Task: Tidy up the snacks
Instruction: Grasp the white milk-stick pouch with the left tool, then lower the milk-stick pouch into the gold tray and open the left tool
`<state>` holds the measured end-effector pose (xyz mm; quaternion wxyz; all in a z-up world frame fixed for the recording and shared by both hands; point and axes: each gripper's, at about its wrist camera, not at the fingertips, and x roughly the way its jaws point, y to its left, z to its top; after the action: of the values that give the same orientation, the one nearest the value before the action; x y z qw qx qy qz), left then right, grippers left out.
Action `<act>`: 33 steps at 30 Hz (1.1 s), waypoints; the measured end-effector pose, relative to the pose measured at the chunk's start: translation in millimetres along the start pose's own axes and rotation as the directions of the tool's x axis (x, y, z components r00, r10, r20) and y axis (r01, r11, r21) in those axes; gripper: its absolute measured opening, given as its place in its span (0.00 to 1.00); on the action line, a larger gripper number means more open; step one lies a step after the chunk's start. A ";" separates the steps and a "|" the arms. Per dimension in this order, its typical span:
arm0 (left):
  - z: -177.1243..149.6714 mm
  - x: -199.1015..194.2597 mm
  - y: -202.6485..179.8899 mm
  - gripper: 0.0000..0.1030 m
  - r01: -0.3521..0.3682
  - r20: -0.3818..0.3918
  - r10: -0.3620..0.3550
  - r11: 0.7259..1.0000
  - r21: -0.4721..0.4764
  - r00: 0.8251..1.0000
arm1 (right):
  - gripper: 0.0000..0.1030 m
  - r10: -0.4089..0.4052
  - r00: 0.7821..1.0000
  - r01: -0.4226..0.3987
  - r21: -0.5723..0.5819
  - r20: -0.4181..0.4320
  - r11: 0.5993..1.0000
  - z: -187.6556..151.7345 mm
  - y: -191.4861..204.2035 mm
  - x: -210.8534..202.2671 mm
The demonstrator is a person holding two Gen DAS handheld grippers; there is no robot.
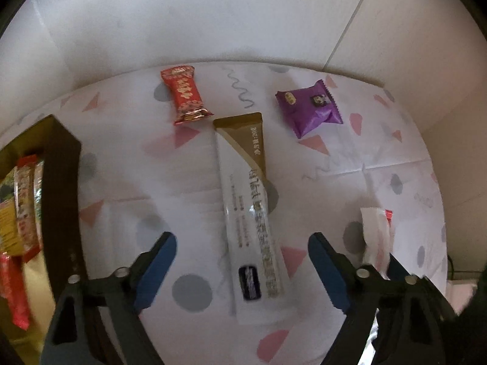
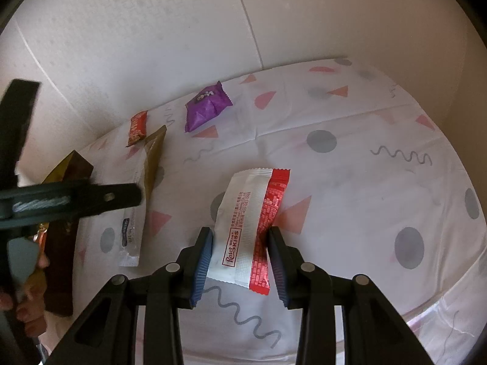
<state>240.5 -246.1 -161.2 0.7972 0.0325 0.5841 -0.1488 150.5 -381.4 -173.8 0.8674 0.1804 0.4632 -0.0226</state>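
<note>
While right gripper (image 2: 240, 261) clamps one white-red packet (image 2: 252, 228), left gripper (image 1: 243, 270) gapes over one sachet (image 1: 246, 213).

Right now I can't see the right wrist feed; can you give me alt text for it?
The right claw is shut on a white-and-red snack packet above a white tablecloth with pink and grey shapes. To the left lie a long white-and-gold sachet, a small red candy and a purple packet; the left claw's black frame crosses a dark brown box.

Black tool (image 2: 240, 267), ribbed blue pads (image 2: 202, 266)
</note>
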 end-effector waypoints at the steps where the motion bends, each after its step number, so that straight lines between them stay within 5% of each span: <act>1: 1.2 3.7 -1.9 0.66 -0.002 -0.006 0.002 1.000 0.005 1.000 | 0.37 0.005 1.000 -0.005 0.001 0.000 1.000 0.1 -0.5 -0.2; 7: -2.5 10.1 -16.7 0.37 -0.032 0.011 0.031 0.994 0.103 0.999 | 0.37 0.035 0.999 -0.035 0.005 0.002 0.999 0.1 -3.8 -1.2; 11: -10.7 7.0 -18.1 0.33 -0.047 0.032 0.042 0.984 0.170 0.999 | 0.37 0.021 1.000 -0.021 -0.008 0.001 1.000 0.2 -0.1 -0.8; 33: -57.5 -79.6 24.5 0.26 -0.049 0.205 0.019 0.988 0.144 0.979 | 0.37 -0.029 1.000 0.029 -0.011 0.008 1.000 0.4 4.6 1.8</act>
<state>172.5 -193.8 -107.4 0.8505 0.0862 0.4864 -0.1806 152.8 -377.0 -173.7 0.8699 0.1685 0.4624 -0.0334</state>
